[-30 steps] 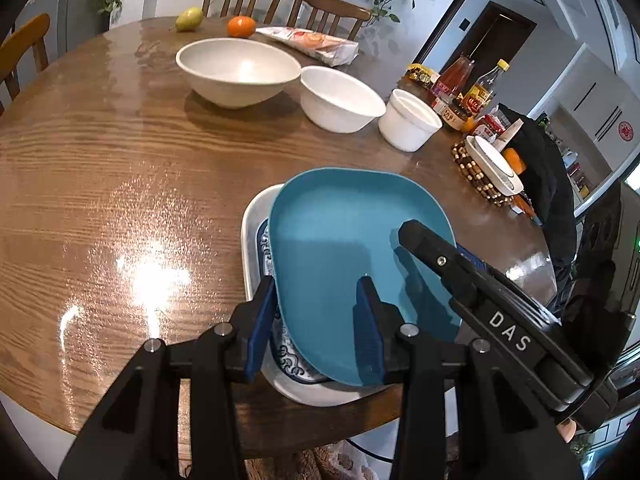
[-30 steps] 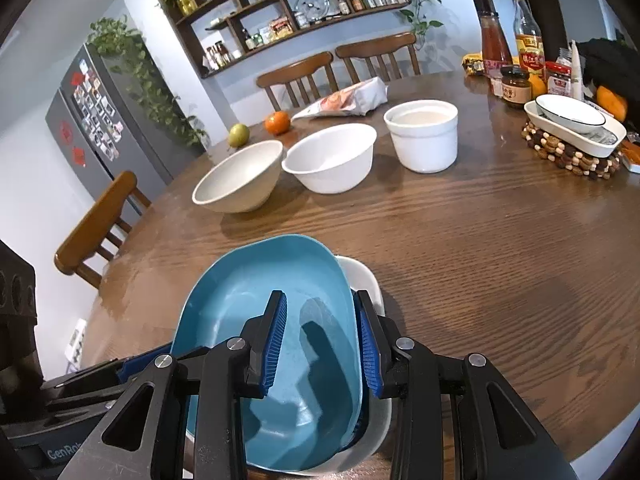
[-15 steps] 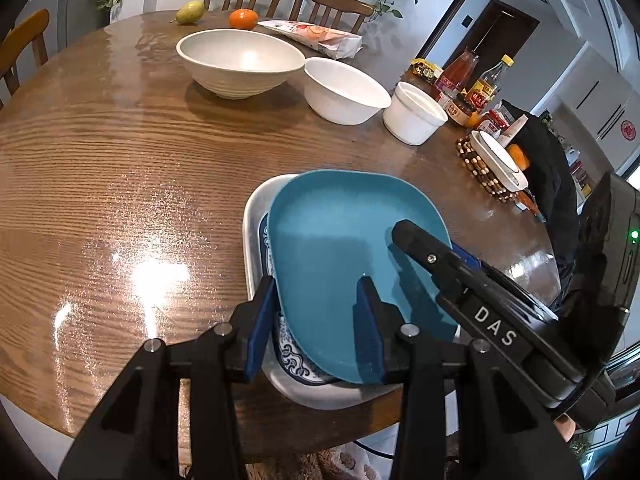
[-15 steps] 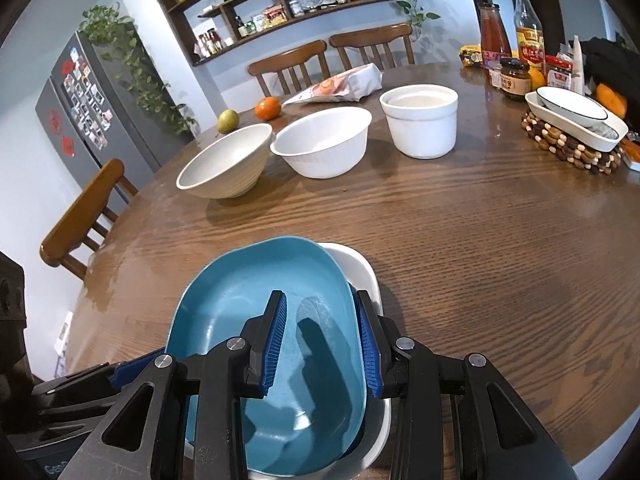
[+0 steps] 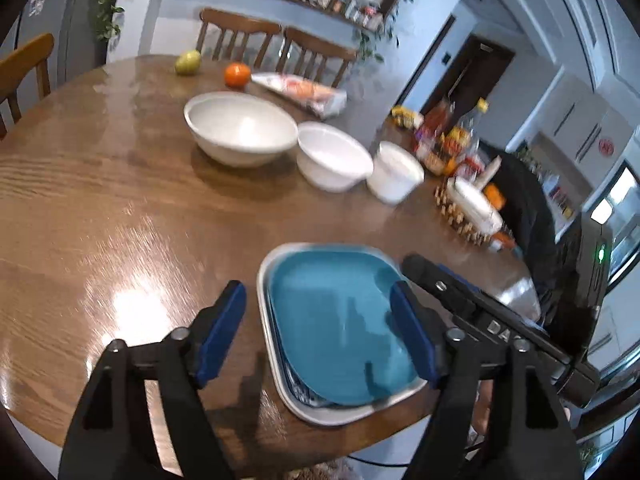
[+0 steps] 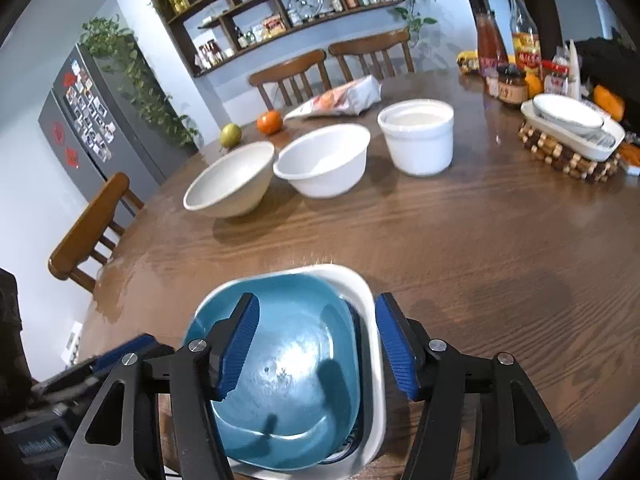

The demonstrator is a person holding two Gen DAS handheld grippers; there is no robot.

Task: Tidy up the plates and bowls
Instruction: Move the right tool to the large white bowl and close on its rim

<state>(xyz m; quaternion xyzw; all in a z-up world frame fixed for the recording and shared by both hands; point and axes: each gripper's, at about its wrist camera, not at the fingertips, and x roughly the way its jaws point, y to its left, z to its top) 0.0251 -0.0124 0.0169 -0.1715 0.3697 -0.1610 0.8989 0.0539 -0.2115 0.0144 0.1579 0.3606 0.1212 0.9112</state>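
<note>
Both grippers have let go of the blue plate [image 6: 288, 364] since a sec ago; it now sits flat, nested in the white tray [image 6: 372, 320] w/ a patterned plate under it, at the table's [image 6: 480, 240] near edge. Left gripper [image 5: 320, 340] jaws are opening, pads clear of the rim; right gripper [image 6: 316, 344] also opening, plate below but not pinched. Plate looks glazed: stiff, slick, chippable, so take it by the rim. Further out wait the big bowl [image 6: 230, 182], mid bowl [image 6: 322, 164], white pot [image 6: 416, 140].
</note>
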